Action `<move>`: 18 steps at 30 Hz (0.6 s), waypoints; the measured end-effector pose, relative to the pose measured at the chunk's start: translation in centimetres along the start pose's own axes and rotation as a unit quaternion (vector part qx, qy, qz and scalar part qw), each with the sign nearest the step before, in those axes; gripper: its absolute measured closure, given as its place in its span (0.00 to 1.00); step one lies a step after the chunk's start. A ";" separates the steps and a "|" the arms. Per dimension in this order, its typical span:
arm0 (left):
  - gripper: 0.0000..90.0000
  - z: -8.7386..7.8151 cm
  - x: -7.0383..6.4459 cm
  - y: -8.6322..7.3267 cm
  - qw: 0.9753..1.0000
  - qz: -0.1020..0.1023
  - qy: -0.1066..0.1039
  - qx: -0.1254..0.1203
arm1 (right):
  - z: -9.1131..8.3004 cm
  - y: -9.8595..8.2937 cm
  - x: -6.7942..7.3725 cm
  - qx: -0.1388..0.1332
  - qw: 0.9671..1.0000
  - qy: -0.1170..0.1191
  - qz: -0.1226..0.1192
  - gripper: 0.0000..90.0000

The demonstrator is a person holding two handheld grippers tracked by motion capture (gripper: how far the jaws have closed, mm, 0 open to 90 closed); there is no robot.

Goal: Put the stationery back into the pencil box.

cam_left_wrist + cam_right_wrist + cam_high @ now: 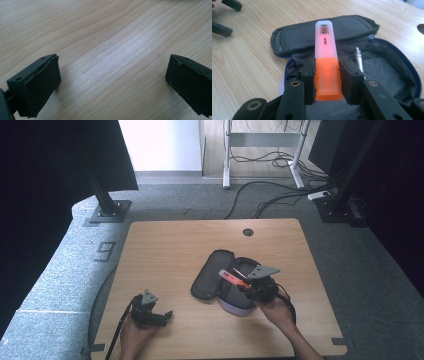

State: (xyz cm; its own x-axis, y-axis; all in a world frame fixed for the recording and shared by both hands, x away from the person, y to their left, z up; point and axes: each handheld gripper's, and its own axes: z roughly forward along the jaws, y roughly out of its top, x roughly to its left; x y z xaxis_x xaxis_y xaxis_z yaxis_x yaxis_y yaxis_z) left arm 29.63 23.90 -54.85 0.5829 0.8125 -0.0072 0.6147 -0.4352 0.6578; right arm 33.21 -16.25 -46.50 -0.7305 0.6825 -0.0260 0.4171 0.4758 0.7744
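Observation:
An orange highlighter [326, 62] with a pale translucent cap is clamped between the jaws of my right gripper [327, 72], held above an open dark pencil case [317, 35]. In the high view the highlighter [233, 278] sticks out to the left of the right gripper [249, 285], over the case [212, 275]. A silver pen [360, 61] lies inside the case. My left gripper [167, 315] rests near the table's front left, open, its jaws wide apart over bare wood [110, 62].
The wooden table [170, 245] has a cable hole [248, 232] at the back. The case's flap [294, 40] lies folded open toward the table's middle. Stand bases and cables sit on the floor beyond the table.

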 end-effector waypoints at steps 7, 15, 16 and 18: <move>0.00 0.0 0.0 0.0 1.000 0.000 0.000 0.000 | -0.5 -0.8 -0.7 0.005 1.000 -0.008 0.007 0.73; 0.00 0.0 0.0 0.0 1.000 0.001 0.000 0.000 | -0.4 -1.8 -1.2 0.012 1.000 -0.012 0.014 0.73; 0.00 0.0 0.0 0.0 1.000 0.001 0.000 0.001 | -0.4 -1.9 -1.2 0.013 1.000 -0.013 0.014 0.73; 0.00 0.0 0.0 0.0 1.000 0.001 0.000 0.000 | -0.3 -2.1 -1.2 0.015 1.000 -0.012 0.016 0.73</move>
State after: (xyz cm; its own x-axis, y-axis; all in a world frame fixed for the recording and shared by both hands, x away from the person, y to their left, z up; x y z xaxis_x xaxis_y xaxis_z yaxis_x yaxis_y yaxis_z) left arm 29.63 23.91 -54.84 0.5836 0.8120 -0.0065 0.6145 -0.4365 0.6571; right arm 33.08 -18.24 -47.89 -0.7041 0.7099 -0.0173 0.4553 0.4700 0.7561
